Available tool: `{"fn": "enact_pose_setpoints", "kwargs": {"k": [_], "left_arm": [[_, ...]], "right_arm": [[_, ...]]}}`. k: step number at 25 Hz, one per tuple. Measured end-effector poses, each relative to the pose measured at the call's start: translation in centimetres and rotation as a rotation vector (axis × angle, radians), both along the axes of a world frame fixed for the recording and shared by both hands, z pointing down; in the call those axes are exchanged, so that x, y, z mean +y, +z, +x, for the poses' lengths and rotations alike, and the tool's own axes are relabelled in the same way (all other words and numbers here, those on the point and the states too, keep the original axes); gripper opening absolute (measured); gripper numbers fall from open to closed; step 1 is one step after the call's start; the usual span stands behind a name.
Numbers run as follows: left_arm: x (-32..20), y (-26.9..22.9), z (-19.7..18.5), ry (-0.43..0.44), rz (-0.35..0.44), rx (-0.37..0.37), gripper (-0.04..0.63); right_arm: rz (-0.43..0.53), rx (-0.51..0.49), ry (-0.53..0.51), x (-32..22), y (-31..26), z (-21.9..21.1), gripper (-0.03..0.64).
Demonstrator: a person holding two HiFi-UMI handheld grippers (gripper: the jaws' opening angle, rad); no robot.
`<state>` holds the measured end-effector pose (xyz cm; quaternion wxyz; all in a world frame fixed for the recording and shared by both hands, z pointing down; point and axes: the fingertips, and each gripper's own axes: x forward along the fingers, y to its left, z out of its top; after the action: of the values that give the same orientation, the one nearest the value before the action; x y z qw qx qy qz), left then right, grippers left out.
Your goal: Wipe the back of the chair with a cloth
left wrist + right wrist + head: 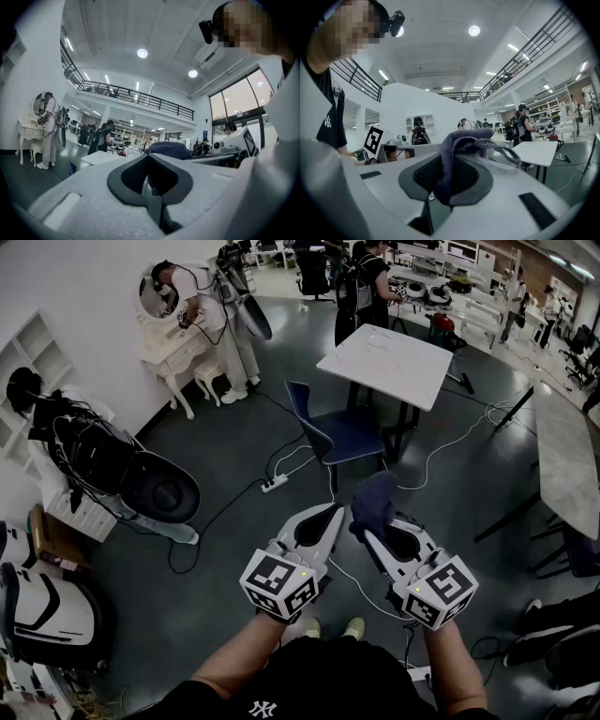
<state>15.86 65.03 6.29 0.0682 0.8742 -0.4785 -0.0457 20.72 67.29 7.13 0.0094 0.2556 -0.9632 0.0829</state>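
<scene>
At the lower centre of the frame, the right gripper is clenched on a crumpled dark blue cloth; the left gripper is closed on nothing. The blue plastic chair stands well ahead, mid-frame, not yet reached. The cloth seems pinched at one fold only, so I think hard rubbing may pull it out, or a foot may catch the white power strip beside the chair.
</scene>
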Motion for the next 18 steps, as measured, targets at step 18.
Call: {"fn": "enact_pose_setpoints", "kwargs": {"k": [18], "left_arm": [[-2.0,0.8,1.4,-0.071,-0.018,0.008,0.008]], "right_arm": [[-0.045,-0.088,-0.006,-3.1,0.2,6.1,0.071]]}}
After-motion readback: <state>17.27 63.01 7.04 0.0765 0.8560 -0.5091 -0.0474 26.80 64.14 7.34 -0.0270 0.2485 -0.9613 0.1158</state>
